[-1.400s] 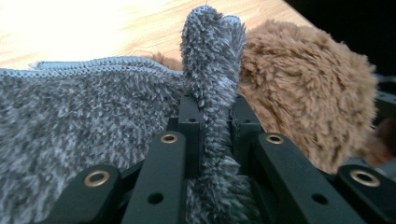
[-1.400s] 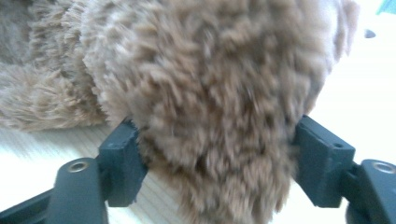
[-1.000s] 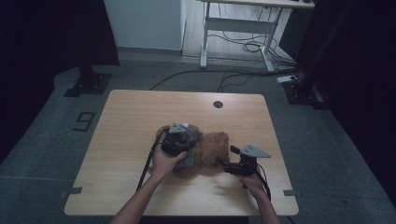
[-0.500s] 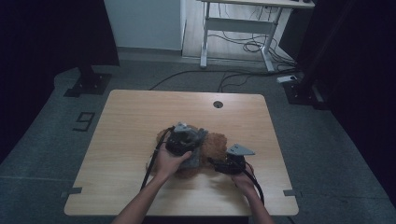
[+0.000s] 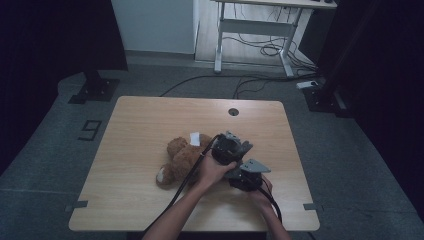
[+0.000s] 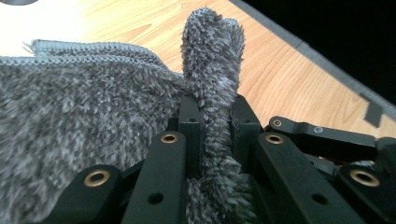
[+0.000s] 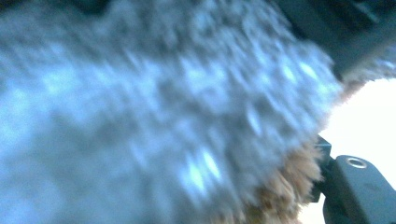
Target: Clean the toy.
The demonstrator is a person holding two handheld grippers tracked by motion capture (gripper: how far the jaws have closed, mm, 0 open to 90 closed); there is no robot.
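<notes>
Blurred grey fuzzy knitted cloth (image 7: 154, 107) spreads from nine to two o'clock; tan plush fur (image 7: 280, 191) at five o'clock.

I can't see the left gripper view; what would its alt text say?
Two black jaws of the left gripper are shut on a fold of fuzzy grey knitted cloth, which stands up between them. More of the cloth spreads to the left, over a light wooden table with a dark edge.
</notes>
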